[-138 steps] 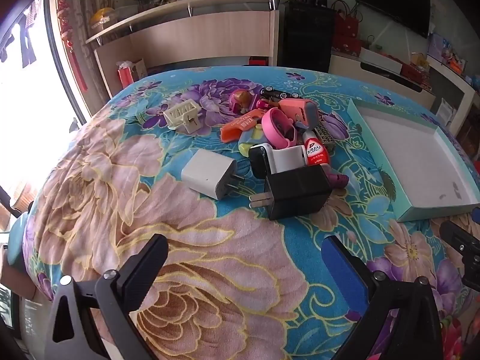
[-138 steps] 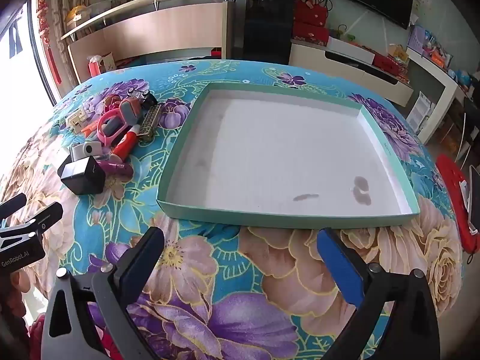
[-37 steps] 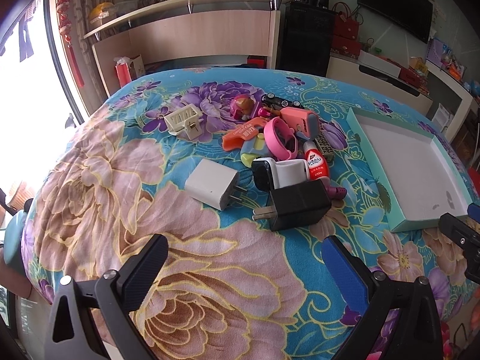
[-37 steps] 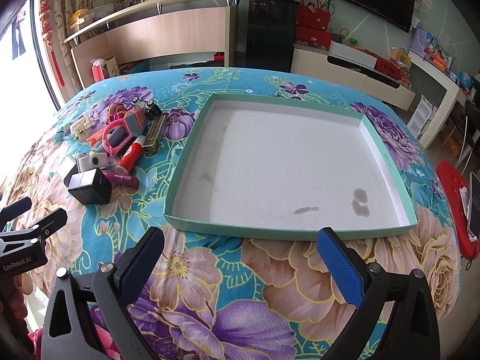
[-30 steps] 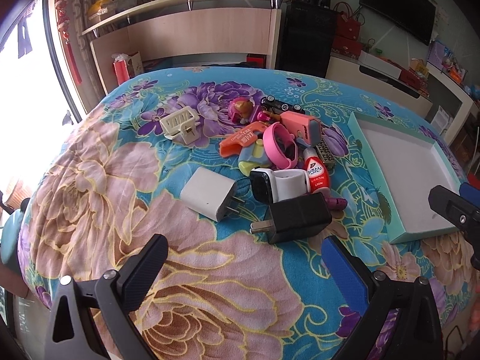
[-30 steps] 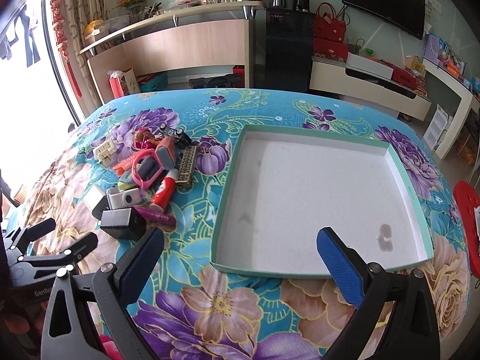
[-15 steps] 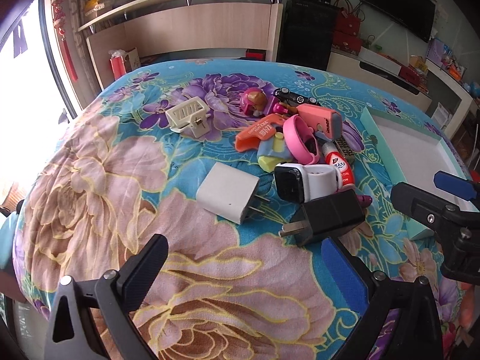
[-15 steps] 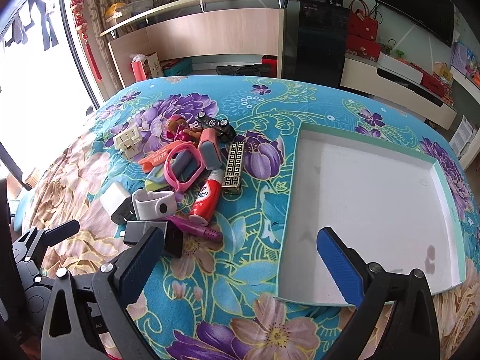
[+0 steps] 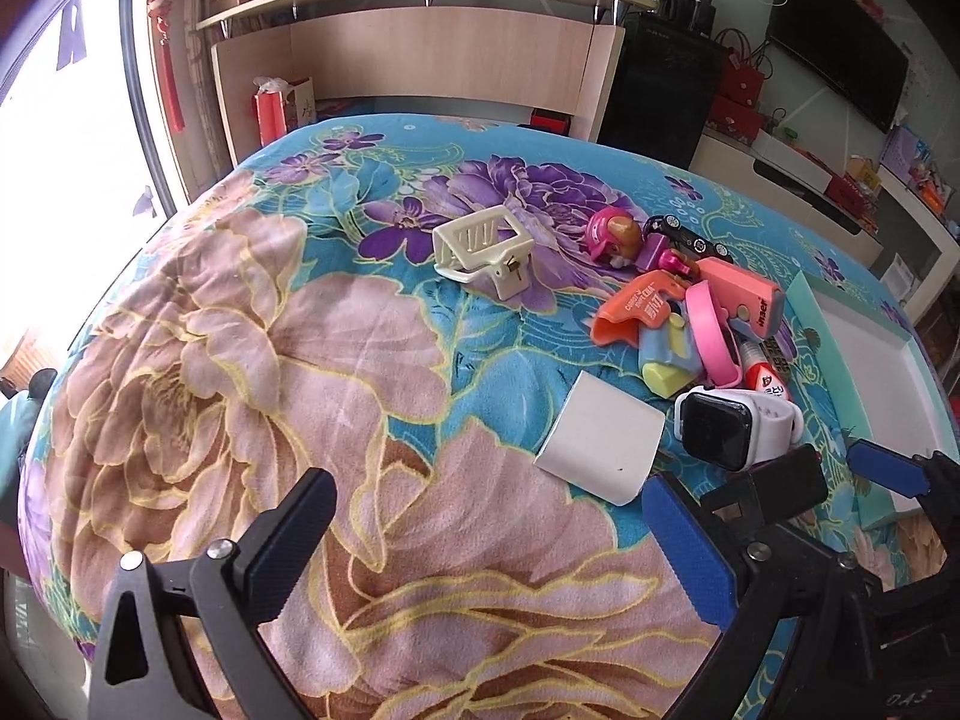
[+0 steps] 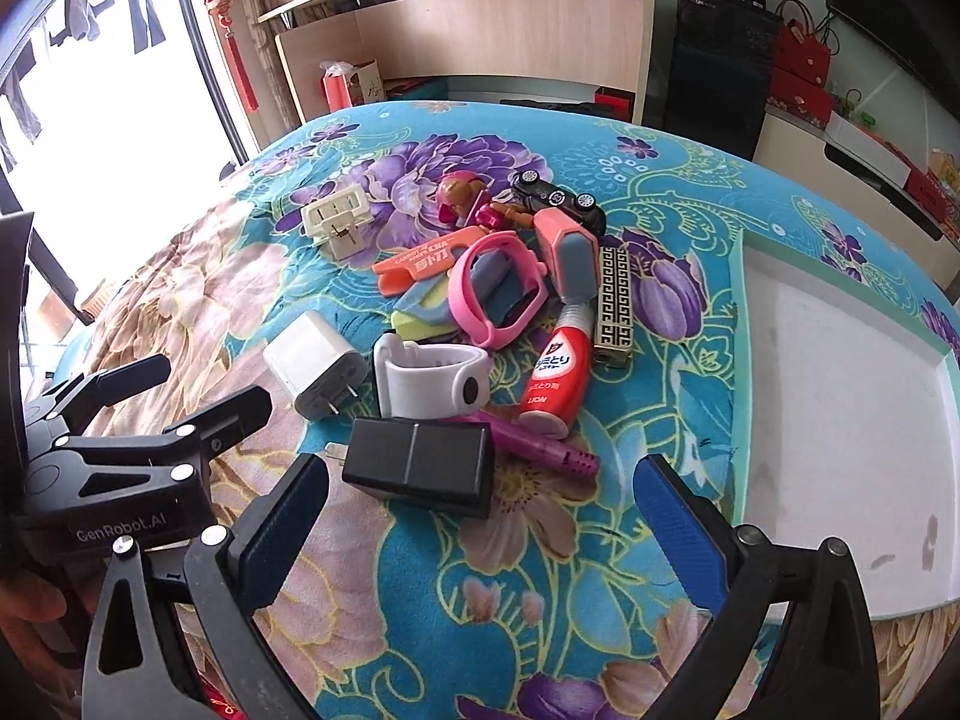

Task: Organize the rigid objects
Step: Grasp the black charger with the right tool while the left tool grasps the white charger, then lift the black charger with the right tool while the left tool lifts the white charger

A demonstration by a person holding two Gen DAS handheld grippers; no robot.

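Right wrist view shows the whole black charger (image 10: pixel 420 468) with its prongs, lying just ahead of the right gripper (image 10: pixel 480 522), jaws wide open, nothing held. Left wrist view shows only a corner of the black charger (image 9: pixel 786 480), behind that gripper's right finger. Left gripper (image 9: pixel 486 540) is also spread open, holding nothing, over bare blanket. The floral blanket (image 9: pixel 300 360) covers the surface; wooden counter (image 9: pixel 420 54) and TV (image 9: pixel 840 78) stand behind.

The pile sits mid-blanket, left of the tray (image 10: pixel 840 420): white charger (image 10: pixel 312 363) beside the white smartwatch (image 10: pixel 432 381), red tube (image 10: pixel 555 372), pink band (image 10: pixel 498 288), orange tag (image 10: pixel 420 258), purple pen (image 10: pixel 540 447) touching the black charger. Cream clip (image 10: pixel 336 222) lies apart, toward the far left edge.
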